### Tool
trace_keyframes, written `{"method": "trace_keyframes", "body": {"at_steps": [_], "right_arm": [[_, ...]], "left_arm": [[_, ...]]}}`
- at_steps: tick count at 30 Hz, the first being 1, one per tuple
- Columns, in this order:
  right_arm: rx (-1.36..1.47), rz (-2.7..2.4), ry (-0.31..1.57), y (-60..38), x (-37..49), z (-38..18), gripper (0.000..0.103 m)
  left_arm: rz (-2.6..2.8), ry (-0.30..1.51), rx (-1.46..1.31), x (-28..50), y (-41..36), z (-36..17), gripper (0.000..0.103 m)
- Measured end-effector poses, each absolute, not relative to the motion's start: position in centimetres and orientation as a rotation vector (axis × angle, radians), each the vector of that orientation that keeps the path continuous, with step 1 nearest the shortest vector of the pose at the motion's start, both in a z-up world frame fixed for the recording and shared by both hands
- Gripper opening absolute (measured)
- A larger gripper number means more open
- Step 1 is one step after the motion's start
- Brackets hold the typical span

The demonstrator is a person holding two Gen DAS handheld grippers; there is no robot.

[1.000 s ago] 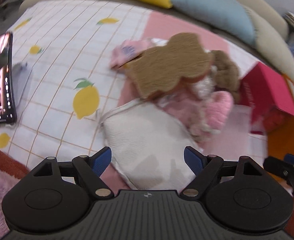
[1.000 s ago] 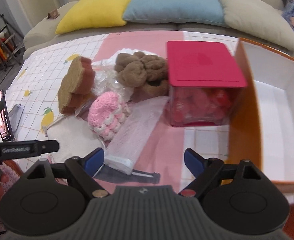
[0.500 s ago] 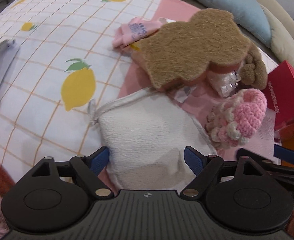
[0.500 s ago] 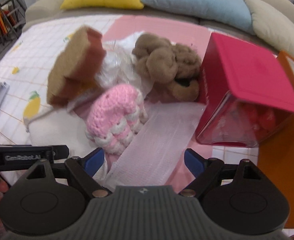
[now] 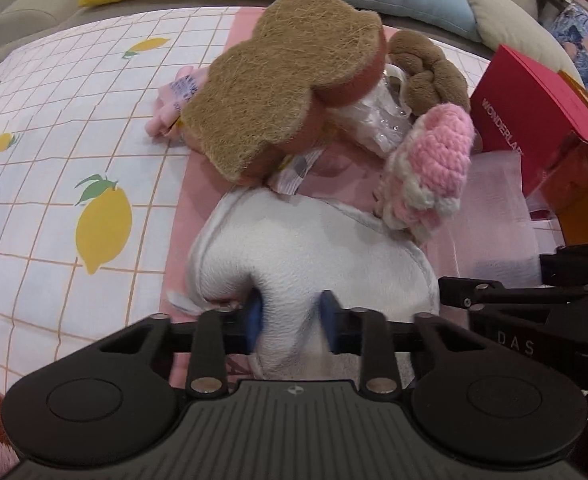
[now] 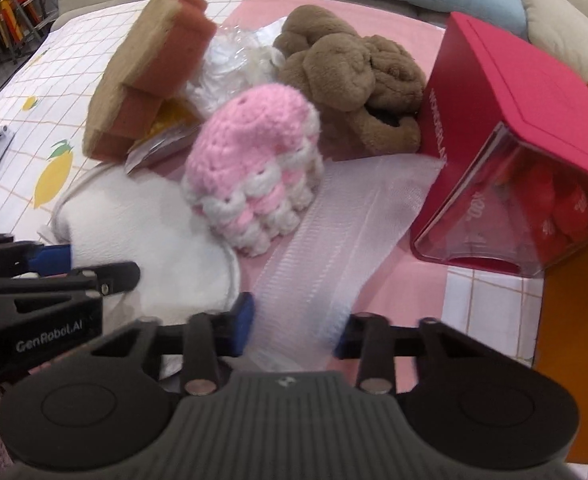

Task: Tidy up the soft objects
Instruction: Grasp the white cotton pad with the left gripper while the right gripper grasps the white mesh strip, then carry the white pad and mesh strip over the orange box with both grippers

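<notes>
At the pile's near edge, we are pinching the white cloth [image 5: 313, 248] with the left tool [image 5: 290, 316]; the right tool [image 6: 294, 332], half-spread, is straddling the mesh strip [image 6: 333, 248]. Lifting slowly should spare the pink hat [image 5: 433, 168].

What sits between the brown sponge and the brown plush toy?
Crumpled clear plastic wrap fills the gap between the brown sponge and the brown plush toy, clearest in the right wrist view.

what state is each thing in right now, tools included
left tool: shut, pinching the white cloth
right tool: closing around the mesh sheet, grip not clear
white cloth: bunched up at the near edge
mesh sheet: lying flat
pink knit hat: resting on the cloth's edge
brown sponge: tilted, propped on the pile
red box: lid on
</notes>
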State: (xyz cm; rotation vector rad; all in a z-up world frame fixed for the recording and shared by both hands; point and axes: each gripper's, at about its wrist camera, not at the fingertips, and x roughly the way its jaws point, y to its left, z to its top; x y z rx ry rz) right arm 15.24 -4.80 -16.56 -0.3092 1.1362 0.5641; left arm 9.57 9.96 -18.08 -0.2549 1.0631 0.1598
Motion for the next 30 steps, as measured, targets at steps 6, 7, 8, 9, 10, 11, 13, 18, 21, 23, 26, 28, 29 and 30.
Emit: {"method": "trace_keyframes", "body": {"at_steps": [6, 7, 8, 9, 10, 11, 13, 18, 21, 23, 26, 28, 29, 30], "right_arm": [[-0.306, 0.595, 1.096, -5.8, 14.6, -15.2, 0.004], [-0.304, 0.599, 1.083, -6.3, 14.3, -14.7, 0.002], [-0.302, 0.603, 1.071, -6.2, 14.4, -14.4, 0.002], [-0.297, 0.609, 1.062, -6.4, 14.2, -14.0, 0.002], [-0.292, 0.613, 1.055, -6.8, 14.0, -13.5, 0.001], [-0.287, 0.616, 1.052, -7.2, 13.8, -13.1, 0.001], [-0.274, 0.621, 1.046, -8.0, 13.4, -12.4, 0.001], [-0.244, 0.617, 1.033, -9.8, 12.4, -11.2, 0.0], [-0.222, 0.61, 1.017, -10.9, 12.0, -10.6, 0.0], [-0.204, 0.605, 1.004, -11.6, 11.8, -10.0, 0.0], [-0.171, 0.597, 0.981, -12.8, 11.6, -9.0, 0.0], [-0.149, 0.591, 0.959, -13.6, 11.5, -8.1, 0.0], [-0.14, 0.589, 0.946, -14.0, 11.5, -7.6, 0.0], [-0.132, 0.587, 0.931, -14.5, 11.5, -7.2, 0.0]], "left_arm": [[0.116, 1.033, -0.313, 8.7, 10.2, -16.9, 0.011], [0.106, 1.028, -0.323, 8.4, 10.1, -16.4, 0.011], [0.095, 1.021, -0.332, 8.1, 10.0, -16.0, 0.01], [0.086, 1.013, -0.337, 7.9, 9.8, -15.5, 0.01], [0.082, 1.009, -0.338, 7.6, 9.7, -15.0, 0.01], [0.076, 1.003, -0.339, 7.4, 9.5, -14.4, 0.01], [0.057, 0.978, -0.335, 6.8, 9.1, -13.4, 0.01], [0.031, 0.91, -0.299, 5.9, 8.1, -11.3, 0.01], [0.006, 0.859, -0.264, 5.6, 7.4, -10.4, 0.01], [-0.009, 0.831, -0.241, 5.6, 6.9, -9.7, 0.01], [-0.033, 0.813, -0.264, 5.8, 6.4, -8.8, 0.01], [-0.039, 0.796, -0.249, 5.9, 6.0, -8.0, 0.01], [-0.045, 0.788, -0.244, 5.9, 5.7, -7.6, 0.01], [-0.052, 0.782, -0.242, 6.0, 5.5, -7.2, 0.01]]}}
